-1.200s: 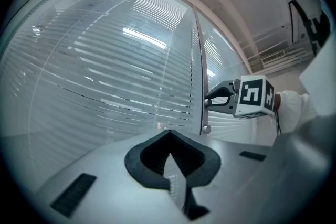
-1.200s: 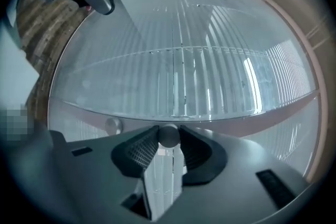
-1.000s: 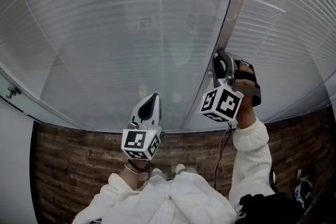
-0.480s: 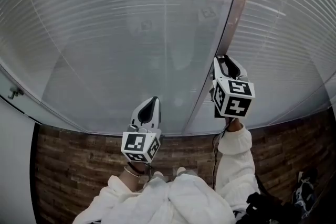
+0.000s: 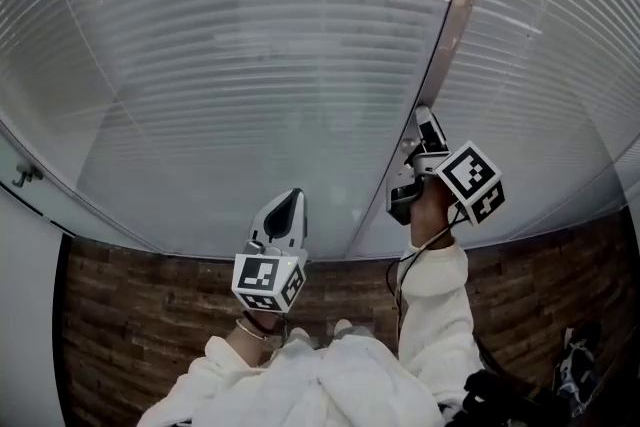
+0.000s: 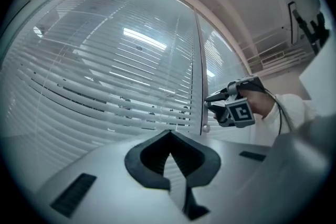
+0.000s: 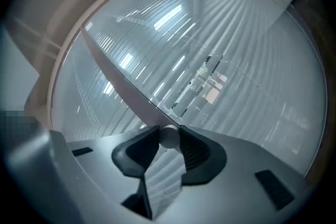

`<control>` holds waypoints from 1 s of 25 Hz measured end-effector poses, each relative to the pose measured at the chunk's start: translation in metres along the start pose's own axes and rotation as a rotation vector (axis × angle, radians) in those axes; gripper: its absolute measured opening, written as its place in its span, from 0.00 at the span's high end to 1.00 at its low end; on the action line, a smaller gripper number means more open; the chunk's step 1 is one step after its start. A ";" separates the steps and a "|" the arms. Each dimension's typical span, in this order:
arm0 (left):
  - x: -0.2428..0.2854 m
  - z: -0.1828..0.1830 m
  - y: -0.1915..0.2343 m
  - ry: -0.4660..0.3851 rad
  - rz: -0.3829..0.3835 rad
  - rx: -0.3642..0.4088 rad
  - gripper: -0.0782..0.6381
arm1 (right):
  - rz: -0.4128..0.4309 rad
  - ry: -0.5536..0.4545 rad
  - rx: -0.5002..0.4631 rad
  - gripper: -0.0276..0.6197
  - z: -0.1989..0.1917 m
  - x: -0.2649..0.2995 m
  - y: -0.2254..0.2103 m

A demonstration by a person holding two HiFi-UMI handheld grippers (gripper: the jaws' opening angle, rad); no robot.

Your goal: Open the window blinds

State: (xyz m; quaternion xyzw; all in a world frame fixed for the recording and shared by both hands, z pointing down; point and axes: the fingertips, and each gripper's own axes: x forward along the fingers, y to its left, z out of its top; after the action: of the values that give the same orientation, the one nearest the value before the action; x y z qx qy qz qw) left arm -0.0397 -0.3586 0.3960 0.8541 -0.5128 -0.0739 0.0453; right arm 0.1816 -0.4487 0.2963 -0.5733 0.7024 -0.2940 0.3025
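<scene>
Right gripper (image 5: 425, 120) pinching the blinds' wand (image 7: 126, 86), left gripper (image 5: 293, 195) idle beside it.

Right of centre in the head view, the white-sleeved right arm reaches level to the window, wrist rolled so its marker cube (image 5: 472, 183) faces lower right; its fingers (image 7: 197, 149) clamp the wand's rounded lower end. The left gripper, at lower centre, points level at the slats with its fingers pressed together on nothing. The blinds (image 5: 250, 65) fill the upper frame: pale horizontal slats, mostly lying flat, with dark gaps near the top (a few slats there are tilted). The only print is the black-and-white square markers on both cubes.
</scene>
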 end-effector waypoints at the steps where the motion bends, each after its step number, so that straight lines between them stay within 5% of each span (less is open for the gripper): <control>1: 0.000 0.000 0.000 0.000 0.000 -0.001 0.90 | 0.005 -0.008 0.065 0.75 0.000 0.000 -0.001; 6: -0.004 -0.001 0.003 0.001 0.006 -0.002 0.90 | 0.028 -0.039 0.293 0.75 0.000 -0.001 -0.006; 9: -0.005 0.000 0.007 0.001 0.014 -0.002 0.90 | 0.049 -0.022 0.145 0.75 0.000 0.000 -0.001; 15: -0.003 -0.006 0.012 0.015 0.029 -0.012 0.90 | 0.028 0.093 -0.826 0.70 -0.005 -0.015 0.007; 21: 0.004 -0.010 0.001 0.017 0.012 -0.022 0.90 | -0.090 0.271 -2.170 0.69 -0.018 -0.014 0.014; 25: 0.004 -0.013 -0.002 0.015 0.019 -0.034 0.90 | -0.070 0.378 -2.520 0.69 -0.036 -0.007 0.008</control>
State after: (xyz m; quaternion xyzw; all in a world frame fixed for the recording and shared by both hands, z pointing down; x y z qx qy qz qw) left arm -0.0343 -0.3614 0.4078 0.8489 -0.5192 -0.0756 0.0646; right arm 0.1505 -0.4377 0.3140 -0.4300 0.5108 0.4891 -0.5612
